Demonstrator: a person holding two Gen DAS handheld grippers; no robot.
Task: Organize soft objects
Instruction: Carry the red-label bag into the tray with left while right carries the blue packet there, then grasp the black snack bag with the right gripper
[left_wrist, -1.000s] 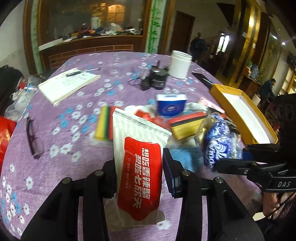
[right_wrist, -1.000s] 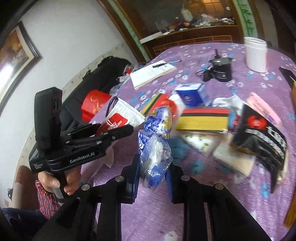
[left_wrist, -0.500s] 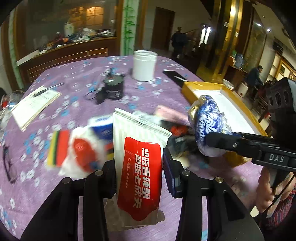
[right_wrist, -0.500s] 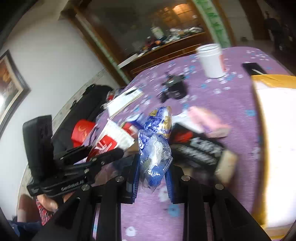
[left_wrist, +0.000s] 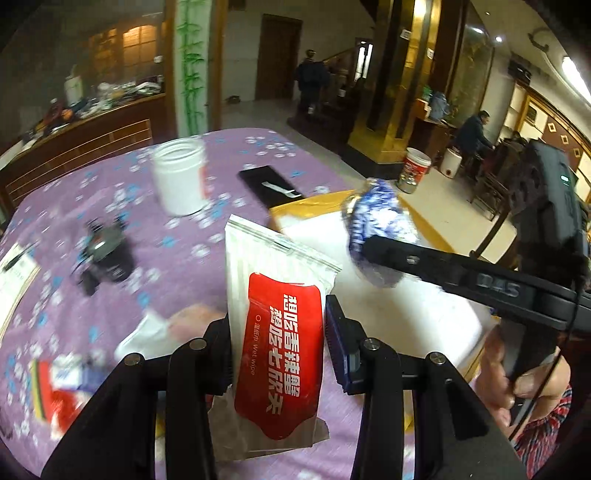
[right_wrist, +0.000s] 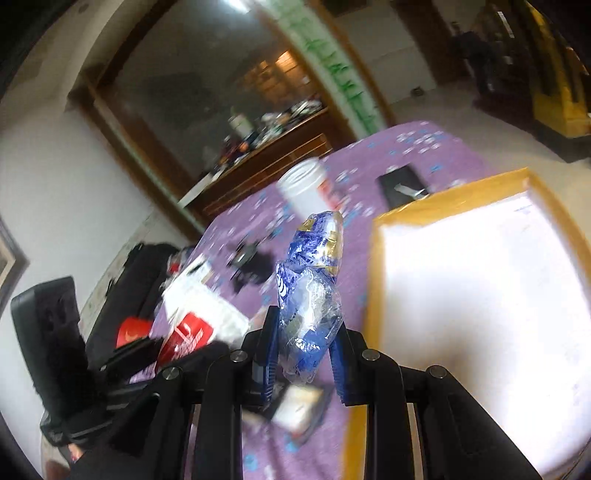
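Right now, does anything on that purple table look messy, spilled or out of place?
Nothing looks spilled. Soft packets lie jumbled at the purple table's near edge, too blurred to name. The yellow-rimmed box looks empty, while a wet wipe pack and blue packet are held in grippers above.

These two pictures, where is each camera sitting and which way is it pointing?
Left wrist: rides the left gripper, looking along its fingers over the wet wipe packet it clamps toward the yellow box; the other hand shows.
Right wrist: rides the right gripper, looking past its blue wrapped pack at the same box.
Shared: box, white jar, purple tablecloth, both packs.
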